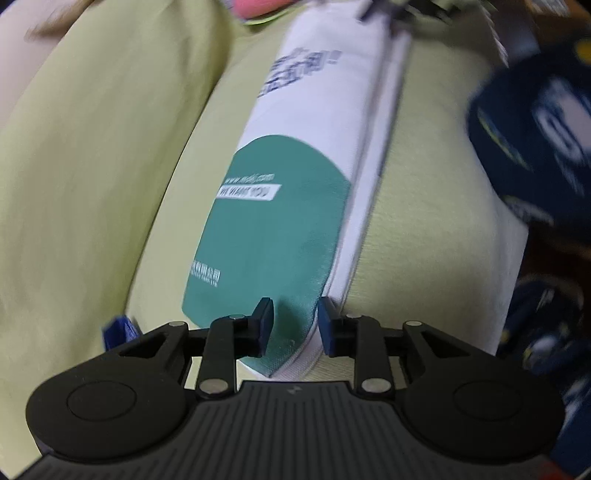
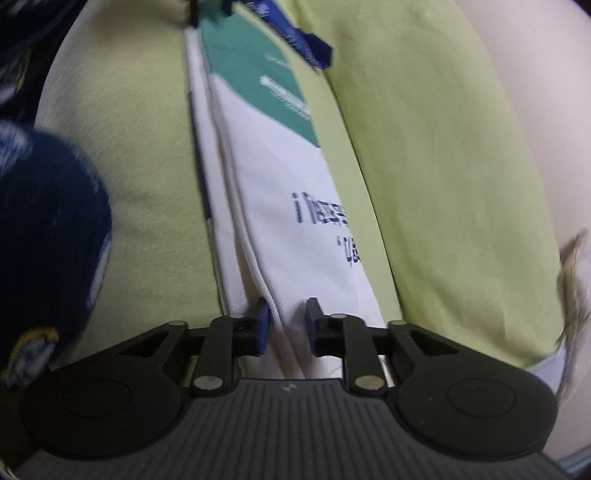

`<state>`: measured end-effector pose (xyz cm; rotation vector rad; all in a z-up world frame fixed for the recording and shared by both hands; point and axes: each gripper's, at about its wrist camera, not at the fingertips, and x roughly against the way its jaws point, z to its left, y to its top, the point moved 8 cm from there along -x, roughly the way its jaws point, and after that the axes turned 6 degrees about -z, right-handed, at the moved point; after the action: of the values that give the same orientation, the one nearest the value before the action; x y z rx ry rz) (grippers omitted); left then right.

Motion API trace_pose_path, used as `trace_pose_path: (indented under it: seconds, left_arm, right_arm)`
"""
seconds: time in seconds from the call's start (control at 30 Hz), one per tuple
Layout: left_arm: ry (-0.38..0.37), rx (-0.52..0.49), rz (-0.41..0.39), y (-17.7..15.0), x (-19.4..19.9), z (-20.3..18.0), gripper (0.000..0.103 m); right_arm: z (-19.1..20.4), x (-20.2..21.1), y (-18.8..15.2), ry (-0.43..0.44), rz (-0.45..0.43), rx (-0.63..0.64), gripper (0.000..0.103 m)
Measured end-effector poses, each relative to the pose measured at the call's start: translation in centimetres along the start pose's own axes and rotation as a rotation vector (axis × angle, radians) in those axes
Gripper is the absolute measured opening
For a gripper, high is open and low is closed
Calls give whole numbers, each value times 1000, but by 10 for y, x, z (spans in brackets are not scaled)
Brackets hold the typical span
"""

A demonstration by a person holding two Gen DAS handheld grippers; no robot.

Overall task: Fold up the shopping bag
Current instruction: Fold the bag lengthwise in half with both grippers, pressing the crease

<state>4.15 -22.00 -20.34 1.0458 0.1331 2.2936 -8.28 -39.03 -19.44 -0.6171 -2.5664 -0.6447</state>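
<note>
A white shopping bag (image 1: 314, 122) with a green printed patch and dark lettering lies folded into a long narrow strip on a pale green cushion (image 1: 110, 166). My left gripper (image 1: 295, 321) sits at the strip's green end, its jaws partly apart with the bag's edge between them. My right gripper (image 2: 286, 323) sits at the white lettered end of the bag (image 2: 288, 229), its jaws partly apart around the folded layers. A blue handle strap (image 2: 303, 40) shows at the far end in the right wrist view.
A dark blue printed cloth (image 1: 535, 129) lies beside the cushion, also in the right wrist view (image 2: 48, 221). A pink object (image 1: 258, 7) sits at the far end. A cream surface (image 2: 535, 92) rises past the cushion's other side.
</note>
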Motion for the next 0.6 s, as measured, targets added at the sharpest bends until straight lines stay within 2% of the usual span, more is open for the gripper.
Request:
trace_pose_path:
  seconds: [0.1, 0.2, 0.33, 0.47, 0.6]
  left_arm:
    - [-13, -34, -5, 2, 3, 0, 32]
    - [-29, 11, -11, 1, 5, 5, 35]
    - [-3, -14, 6, -3, 0, 3, 35]
    - [2, -26, 18, -7, -2, 1, 11]
    - [-7, -61, 23, -9, 7, -2, 7]
  right_arm:
    - [-7, 4, 3, -18, -11, -40, 11]
    - [-20, 9, 6, -21, -19, -132, 9]
    - [-41, 17, 5, -16, -28, -262, 9]
    - [-46, 26, -2, -9, -38, -284, 9]
    - [-42, 34, -4, 32, -31, -263, 8]
